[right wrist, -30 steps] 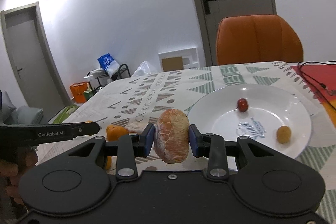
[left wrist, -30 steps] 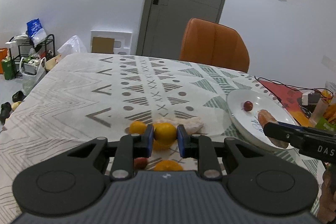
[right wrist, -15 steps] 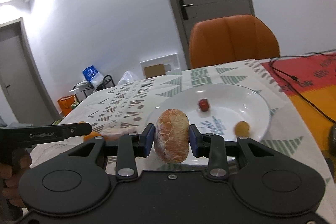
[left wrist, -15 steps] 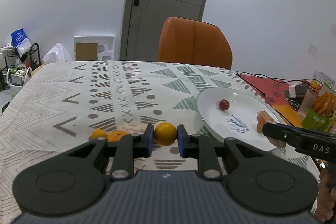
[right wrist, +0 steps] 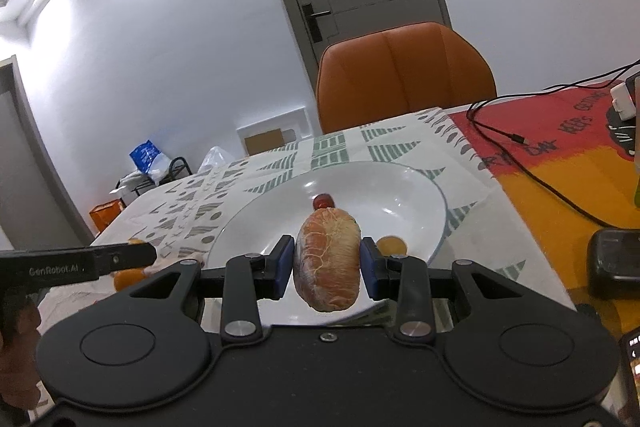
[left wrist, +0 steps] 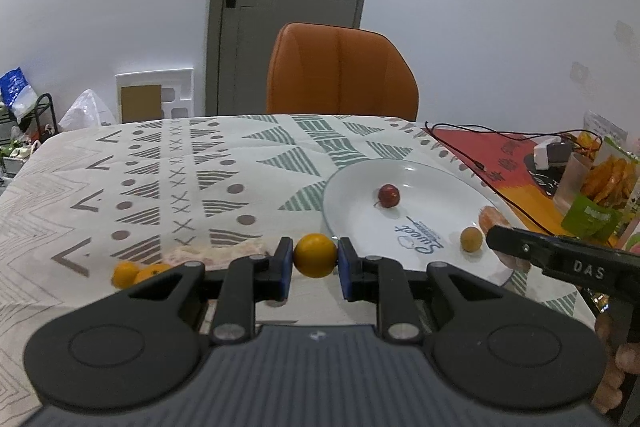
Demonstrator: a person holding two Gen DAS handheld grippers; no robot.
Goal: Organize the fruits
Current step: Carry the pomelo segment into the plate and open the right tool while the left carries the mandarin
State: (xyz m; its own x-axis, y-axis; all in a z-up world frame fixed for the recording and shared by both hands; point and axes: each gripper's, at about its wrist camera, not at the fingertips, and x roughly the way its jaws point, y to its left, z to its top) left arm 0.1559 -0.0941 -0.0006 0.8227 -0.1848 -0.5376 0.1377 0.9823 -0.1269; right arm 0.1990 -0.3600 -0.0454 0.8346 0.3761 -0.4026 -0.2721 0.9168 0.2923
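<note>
- Far left on the patterned tablecloth [left wrist: 168, 187] there are 2 small oranges [left wrist: 136, 273] sitting together, touching, with a pale peeled fruit piece [left wrist: 216, 251] lying just beside them.
- The left gripper [left wrist: 315, 261] is clamped on 1 small round orange [left wrist: 315, 255], both blue pads pressed against its sides. It's held up off the cloth, just beside the near-left rim of the plate.
- The white plate [left wrist: 432, 195] sits right of center, in front of the orange chair [left wrist: 340, 71]. On it: a small red fruit [left wrist: 389, 195] toward the back and a little tan round fruit [left wrist: 470, 239] near the front-right.
- The right gripper [right wrist: 327, 263] is squeezed around a peeled, netted citrus piece [right wrist: 328, 263], which stands on end between the pads, right over the near edge of the plate. Can't tell if it's touching the plate.
- Further right, a black cable [right wrist: 532, 171] trails over a red and orange mat [right wrist: 560, 195], and snack bags [left wrist: 604, 187] stand at the far right.
</note>
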